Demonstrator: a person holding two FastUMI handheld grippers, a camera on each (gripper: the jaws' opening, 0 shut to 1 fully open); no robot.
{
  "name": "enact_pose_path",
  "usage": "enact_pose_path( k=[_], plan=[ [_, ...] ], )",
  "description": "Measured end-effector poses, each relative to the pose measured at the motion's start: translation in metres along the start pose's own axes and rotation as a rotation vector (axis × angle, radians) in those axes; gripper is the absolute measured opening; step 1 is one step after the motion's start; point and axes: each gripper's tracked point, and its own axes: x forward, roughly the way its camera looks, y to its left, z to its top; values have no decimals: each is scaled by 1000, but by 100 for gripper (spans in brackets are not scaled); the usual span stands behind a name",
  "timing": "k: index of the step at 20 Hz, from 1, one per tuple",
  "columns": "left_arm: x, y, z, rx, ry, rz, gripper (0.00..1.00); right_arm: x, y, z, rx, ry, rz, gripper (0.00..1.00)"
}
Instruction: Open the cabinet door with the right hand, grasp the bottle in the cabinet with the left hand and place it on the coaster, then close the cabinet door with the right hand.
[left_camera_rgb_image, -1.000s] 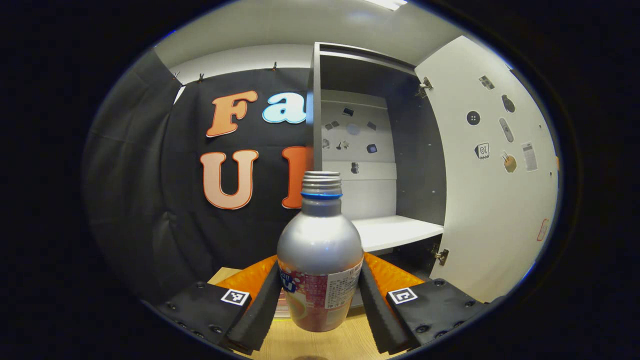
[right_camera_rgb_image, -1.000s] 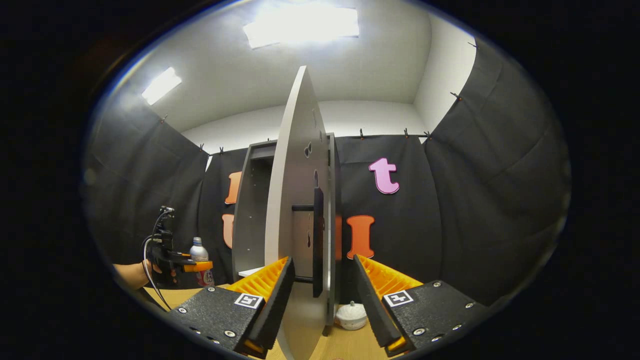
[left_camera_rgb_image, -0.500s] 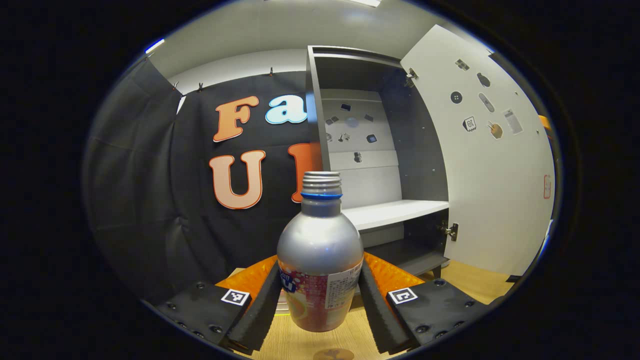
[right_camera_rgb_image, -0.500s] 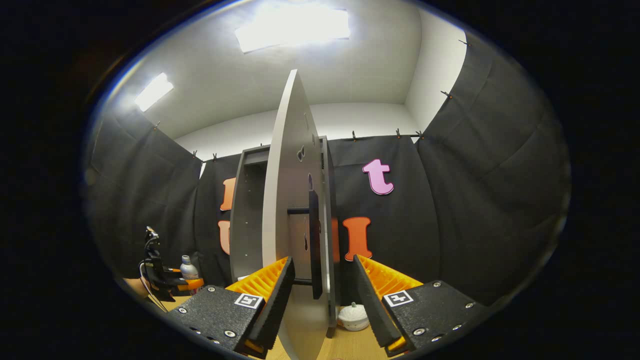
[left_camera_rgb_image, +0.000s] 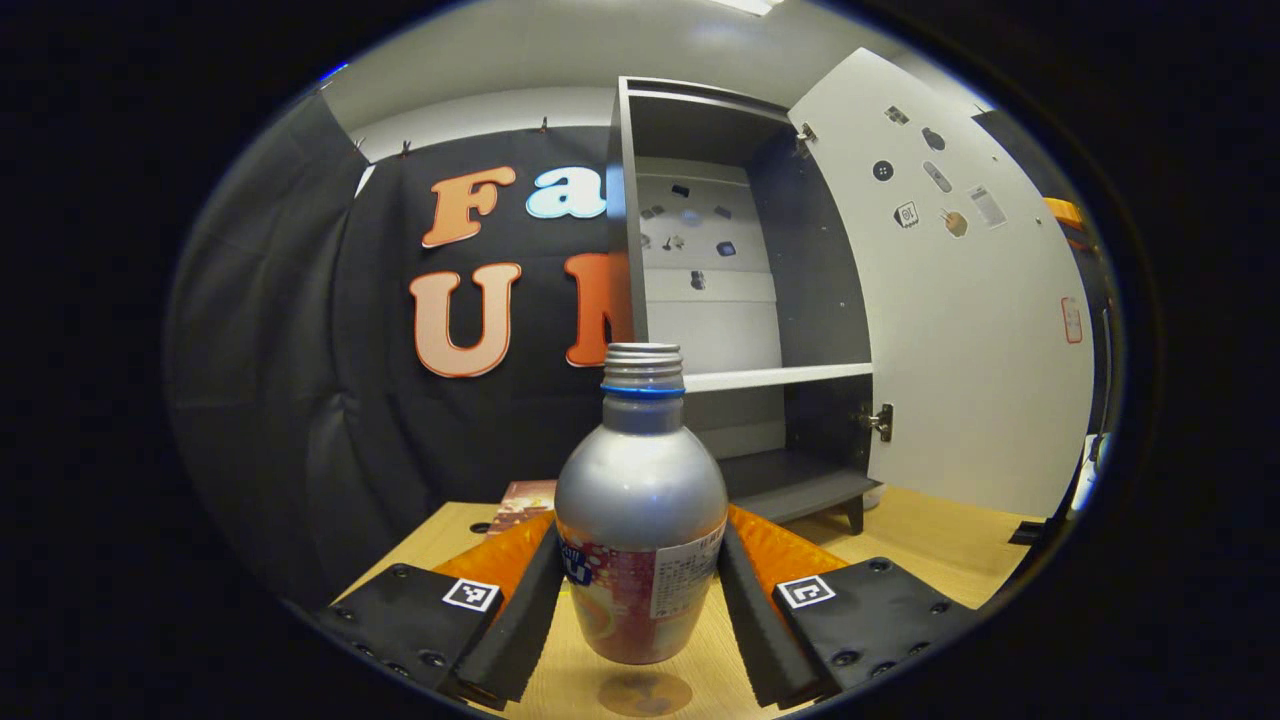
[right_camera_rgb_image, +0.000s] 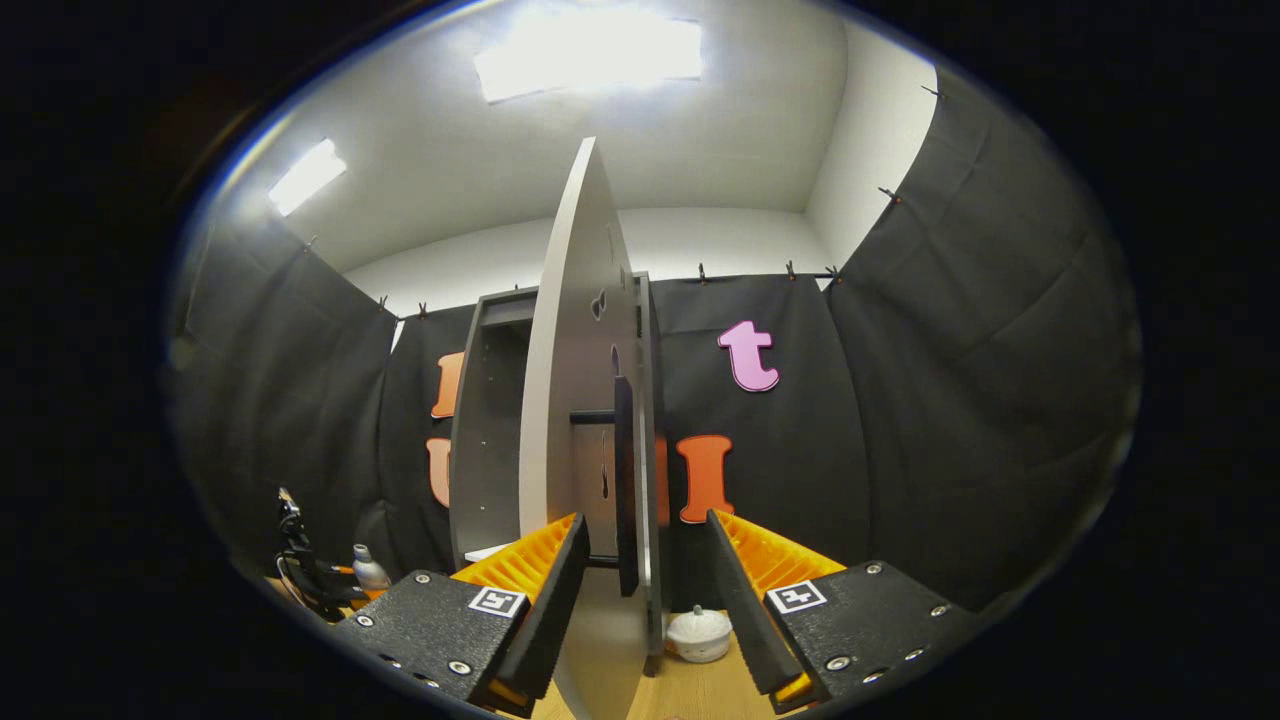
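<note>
The left gripper (left_camera_rgb_image: 640, 610) stood level and low over the wooden table (left_camera_rgb_image: 930, 540), its two fingers (left_camera_rgb_image: 520, 620) pressed in on either side of the bottle (left_camera_rgb_image: 640, 520), which it held upright by the labelled lower body. The bottle's base hung just above a round coaster (left_camera_rgb_image: 643, 692) at 6 o'clock in the left gripper view; whether the two touched, I could not tell. A small reddish booklet (left_camera_rgb_image: 522, 500) lay on the table at about 10 o'clock of the bottle.

Beyond it the cabinet (left_camera_rgb_image: 700, 300) stood open, its shelf (left_camera_rgb_image: 770, 377) bare, the cabinet door (left_camera_rgb_image: 960, 320) swung out toward 2 o'clock with stickers on its inner face.

Over on the right, the right gripper (right_camera_rgb_image: 640, 590) pointed straight at the door's edge, fingers spread wide on both sides of the black door handle (right_camera_rgb_image: 625, 480) and clear of it. A small white lidded pot (right_camera_rgb_image: 698, 634) sat on the table between the fingers, farther back. At 8 o'clock in the right gripper view the left gripper with the bottle showed, small and low.

Compared with a second ago, the bottle had come down: the cabinet shelf then sat level with the bottle's shoulder, and the coaster had not been in sight; half a second ago only its top edge peeped in. From the right gripper's side, the bottle had dropped lower. The right gripper had barely shifted.
</note>
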Motion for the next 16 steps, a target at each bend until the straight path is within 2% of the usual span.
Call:
enact_pose_path(
  k=[4,10,16],
  plan=[
    [-2,4,-32,-56,27,-26,86,1,-7,-5,6,11,-14,73],
    [-2,3,-72,-49,66,-34,86,2,-8,-9,22,29,-17,74],
    [-5,8,-105,-64,84,-7,86,1,-5,-9,9,28,-9,73]
  ],
)
